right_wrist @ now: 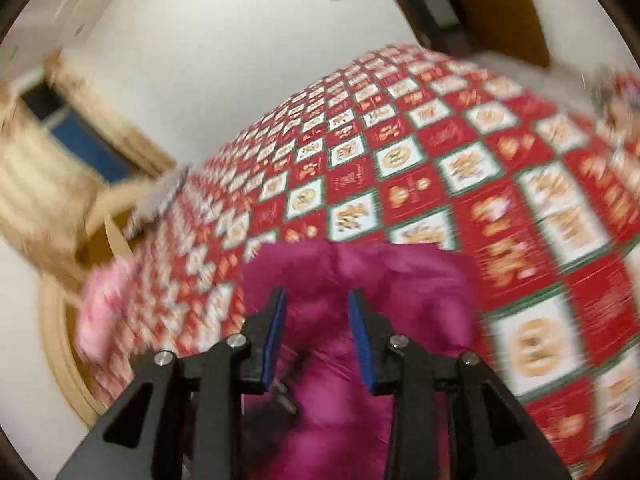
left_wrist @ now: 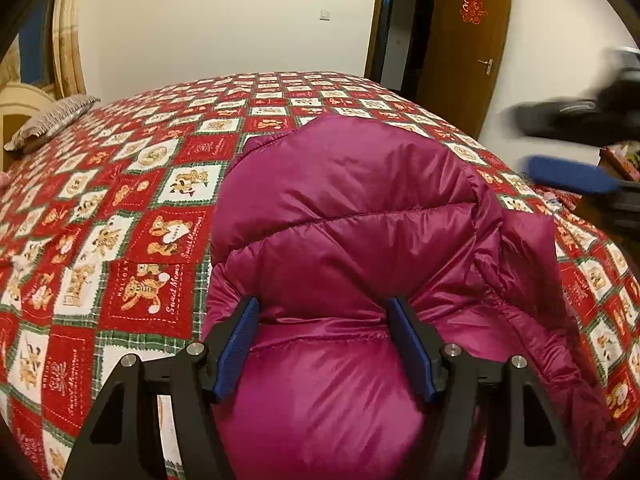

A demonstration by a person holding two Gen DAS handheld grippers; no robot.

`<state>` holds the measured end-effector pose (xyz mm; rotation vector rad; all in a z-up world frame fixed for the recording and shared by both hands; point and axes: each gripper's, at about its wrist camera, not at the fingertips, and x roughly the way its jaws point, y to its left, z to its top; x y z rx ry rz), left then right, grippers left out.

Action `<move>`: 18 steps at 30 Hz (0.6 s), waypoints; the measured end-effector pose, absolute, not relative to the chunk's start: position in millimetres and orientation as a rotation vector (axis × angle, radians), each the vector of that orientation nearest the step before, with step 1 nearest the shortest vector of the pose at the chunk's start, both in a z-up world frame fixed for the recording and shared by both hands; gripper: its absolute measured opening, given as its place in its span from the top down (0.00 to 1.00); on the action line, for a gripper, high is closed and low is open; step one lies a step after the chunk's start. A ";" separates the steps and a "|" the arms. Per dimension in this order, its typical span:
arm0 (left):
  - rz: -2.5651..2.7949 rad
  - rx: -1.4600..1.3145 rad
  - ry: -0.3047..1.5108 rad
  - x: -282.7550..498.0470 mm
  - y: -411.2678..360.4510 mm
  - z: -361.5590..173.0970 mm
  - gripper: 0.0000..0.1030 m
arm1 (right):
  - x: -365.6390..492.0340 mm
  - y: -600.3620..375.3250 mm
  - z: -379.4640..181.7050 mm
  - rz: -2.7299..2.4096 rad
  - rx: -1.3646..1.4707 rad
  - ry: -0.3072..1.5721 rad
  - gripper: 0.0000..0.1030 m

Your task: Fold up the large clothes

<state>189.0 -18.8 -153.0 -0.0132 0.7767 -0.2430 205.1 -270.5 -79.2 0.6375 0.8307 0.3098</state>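
A magenta puffer jacket [left_wrist: 344,216] lies bunched on the bed, folded over itself, with one part trailing off to the right. My left gripper [left_wrist: 324,312] is open, its blue pads on either side of a puffy fold of the jacket without pinching it. The right gripper shows blurred at the right edge of the left wrist view [left_wrist: 568,152], above the bed. In the blurred right wrist view, my right gripper [right_wrist: 316,300] is open over the jacket [right_wrist: 360,272], with nothing between its pads.
The bed has a red, white and green checked quilt [left_wrist: 120,216] with bear prints. A pillow [left_wrist: 52,120] lies at the far left by the headboard. A brown door [left_wrist: 464,48] stands open behind the bed. Something pink [right_wrist: 108,304] lies at the bed's left edge.
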 end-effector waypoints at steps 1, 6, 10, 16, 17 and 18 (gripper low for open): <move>-0.251 -0.013 0.783 193.7 -15.9 -156.1 0.34 | 211.5 -269.0 -85.1 0.286 0.605 0.836 0.65; -0.227 -0.034 0.757 196.9 11.1 -136.0 0.33 | 215.9 -255.0 -143.8 0.102 0.379 0.884 0.67; -0.180 -0.056 0.779 232.1 14.5 -129.5 0.31 | 209.8 -258.6 -161.2 0.105 0.290 0.828 0.68; -0.130 -0.062 0.878 275.8 -1.4 -159.9 0.16 | 215.1 -256.1 -170.5 0.130 0.252 0.822 0.65; -0.127 -0.089 0.887 277.6 0.6 -165.4 0.11 | 214.8 -261.3 -173.4 0.141 0.284 0.819 0.65; -0.123 -0.117 0.898 279.7 3.0 -171.3 0.10 | 214.1 -267.3 -176.6 0.157 0.326 0.817 0.65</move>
